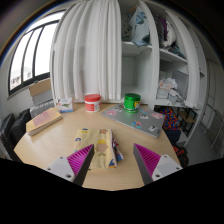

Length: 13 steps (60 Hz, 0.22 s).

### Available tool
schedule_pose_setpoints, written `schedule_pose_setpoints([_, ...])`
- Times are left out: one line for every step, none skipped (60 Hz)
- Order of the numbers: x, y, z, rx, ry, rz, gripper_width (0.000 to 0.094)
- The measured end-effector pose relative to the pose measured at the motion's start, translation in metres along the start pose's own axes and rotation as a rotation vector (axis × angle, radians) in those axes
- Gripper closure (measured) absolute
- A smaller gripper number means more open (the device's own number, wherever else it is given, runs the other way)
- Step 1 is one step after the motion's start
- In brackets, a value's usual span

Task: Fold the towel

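Observation:
A pale yellow towel [100,143] with small coloured prints lies bunched on the light wooden table [50,148], just ahead of and partly between my fingers. My gripper [112,158] is open, with its purple pads [78,158] wide apart on either side of the towel's near edge. Nothing is held between the fingers.
A red pot [92,102] and a green pot [132,101] stand at the far side of the table. A grey tray [135,120] with small items lies beyond the towel. Books [44,121] lie at the far left. Curtains, shelves and a window stand behind.

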<state>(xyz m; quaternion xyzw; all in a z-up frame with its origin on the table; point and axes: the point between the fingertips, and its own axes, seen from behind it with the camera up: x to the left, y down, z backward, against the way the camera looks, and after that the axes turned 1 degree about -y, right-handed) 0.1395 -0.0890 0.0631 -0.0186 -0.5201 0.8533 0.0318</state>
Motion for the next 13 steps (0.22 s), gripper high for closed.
schedule_pose_setpoints([0.000, 0.000, 0.004, -0.002, -0.005, -0.005, 0.0115])
schedule_pose_setpoints([-0.001, 0.000, 0.007, -0.004, -0.010, -0.011, 0.0114])
schedule_pose_setpoints([-0.002, 0.000, 0.011, -0.006, -0.014, -0.016, 0.0116])
schedule_pose_setpoints([-0.003, 0.001, 0.014, -0.007, -0.018, -0.021, 0.0115])
schedule_pose_setpoints([-0.004, 0.001, 0.016, -0.009, -0.021, -0.026, 0.0116])
schedule_pose_setpoints([-0.006, 0.002, 0.019, -0.009, -0.024, -0.029, 0.0115])
schedule_pose_setpoints([-0.008, 0.003, 0.021, -0.010, -0.026, -0.031, 0.0116])
schedule_pose_setpoints([-0.010, 0.004, 0.023, -0.011, -0.028, -0.031, 0.0117])
schedule_pose_setpoints([-0.012, 0.005, 0.024, -0.014, -0.031, -0.031, 0.0115])
schedule_pose_setpoints([-0.014, 0.006, 0.025, -0.014, -0.031, -0.031, 0.0115])
schedule_pose_setpoints([-0.017, 0.007, 0.026, -0.014, -0.030, -0.030, 0.0115])
schedule_pose_setpoints([-0.019, 0.008, 0.026, -0.015, -0.028, -0.030, 0.0116])
schedule_pose_setpoints([-0.022, 0.008, 0.026, -0.016, -0.025, -0.030, 0.0116])
